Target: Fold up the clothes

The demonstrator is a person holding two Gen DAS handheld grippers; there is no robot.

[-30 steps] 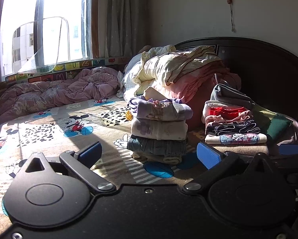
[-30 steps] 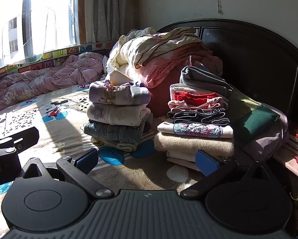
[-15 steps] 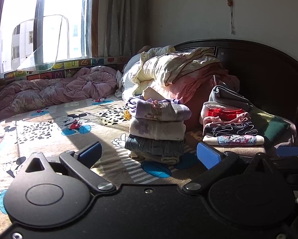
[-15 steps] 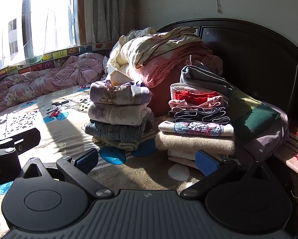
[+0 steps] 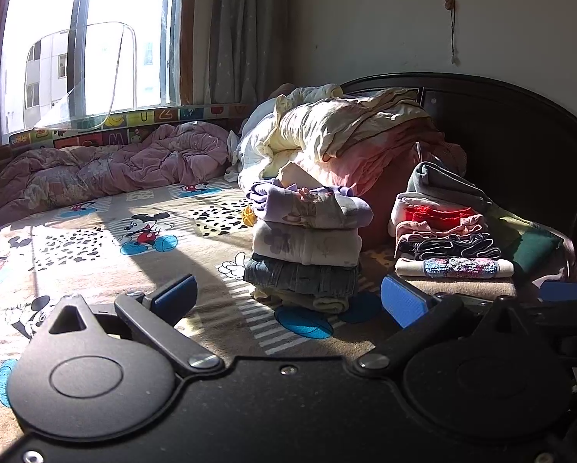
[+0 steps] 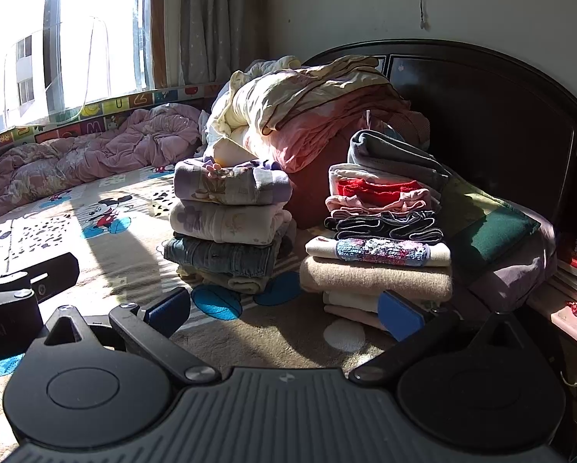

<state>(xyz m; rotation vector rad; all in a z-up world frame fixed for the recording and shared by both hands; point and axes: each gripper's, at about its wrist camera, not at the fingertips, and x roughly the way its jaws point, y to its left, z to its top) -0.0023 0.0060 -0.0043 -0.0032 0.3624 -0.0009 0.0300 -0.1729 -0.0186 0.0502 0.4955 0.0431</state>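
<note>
My left gripper (image 5: pixel 288 301) sits low in the frame with its 2 blue-padded fingers (image 5: pixel 402 301) spread wide and nothing between them. My right gripper (image 6: pixel 286 310) is the same: spread wide, holding nothing, its pads hovering above the bedsheet (image 6: pixel 56 231), a cartoon-mouse print lit by sun in the left half of the frame.

I see 2 stacks of folded clothes. The left stack (image 6: pixel 230 227) stands at centre frame in the right wrist view: a lilac printed top uppermost, a cream floral piece under it, then denim, then a beige item on the sheet. The right stack (image 6: pixel 381 239) stands just beside it, right of centre, taller, with a grey garment on top, then red, pink, dark ruffled, a sequinned cream piece and a tan knit lower down. In the left wrist view the same stacks appear at centre (image 5: pixel 307 247) and right of centre (image 5: pixel 446 239).

Behind the stacks lies a heap of cream and pink quilts (image 6: pixel 307 108), against the dark headboard (image 6: pixel 481 115) in the upper right. A crumpled pink duvet (image 5: pixel 107 169) runs along the window (image 5: pixel 87 38) in the upper left. A dark green cushion (image 6: pixel 493 231) lies right of the taller stack. The edge of my left gripper shows at the left edge of the right wrist view.
</note>
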